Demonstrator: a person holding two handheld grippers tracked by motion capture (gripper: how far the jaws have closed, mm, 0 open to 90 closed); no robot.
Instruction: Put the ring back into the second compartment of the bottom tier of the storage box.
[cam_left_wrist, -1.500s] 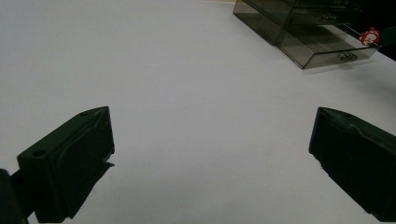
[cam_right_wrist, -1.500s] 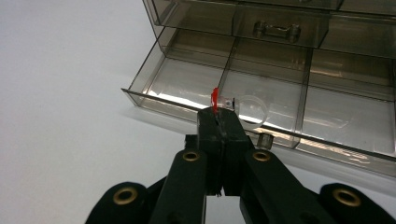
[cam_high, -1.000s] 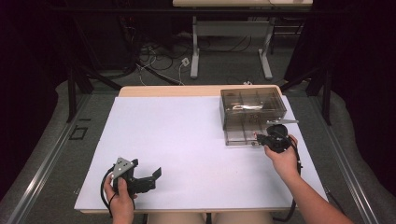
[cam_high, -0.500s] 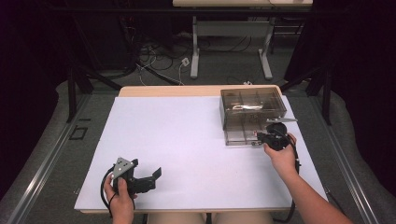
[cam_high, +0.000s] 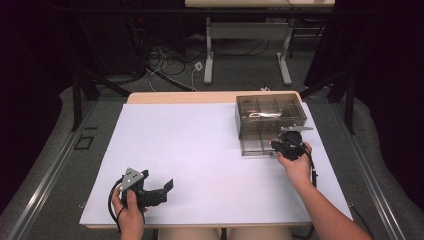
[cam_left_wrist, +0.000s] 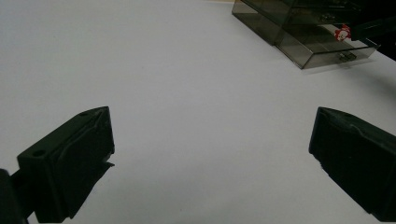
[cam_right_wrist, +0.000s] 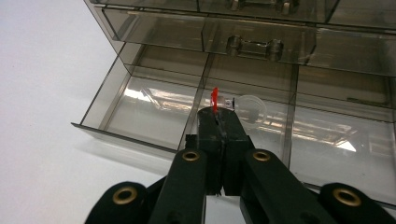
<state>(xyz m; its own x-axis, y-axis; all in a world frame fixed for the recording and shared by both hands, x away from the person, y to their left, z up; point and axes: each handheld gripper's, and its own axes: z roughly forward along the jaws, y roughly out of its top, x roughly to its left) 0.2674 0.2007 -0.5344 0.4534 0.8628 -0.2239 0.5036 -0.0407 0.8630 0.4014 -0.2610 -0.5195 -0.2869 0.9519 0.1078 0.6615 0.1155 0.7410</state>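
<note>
A smoky clear plastic drawer box stands at the table's back right, with its lowest drawer pulled out toward me. My right gripper hovers over that open drawer. In the right gripper view its jaws are shut on a small clear piece with a red tab that sticks out past the tips. The same red-and-white bit appears far off in the left gripper view. My left gripper rests at the front left of the white table, open, with nothing between its jaws.
The white tabletop stretches bare between the two hands. The drawer is split into compartments, and the closed drawers above hold small metal parts. Dark floor, cables and desk legs lie beyond the far edge.
My right gripper has edged slightly toward the drawer, still shut on the small piece. The left gripper has stayed where it was.
</note>
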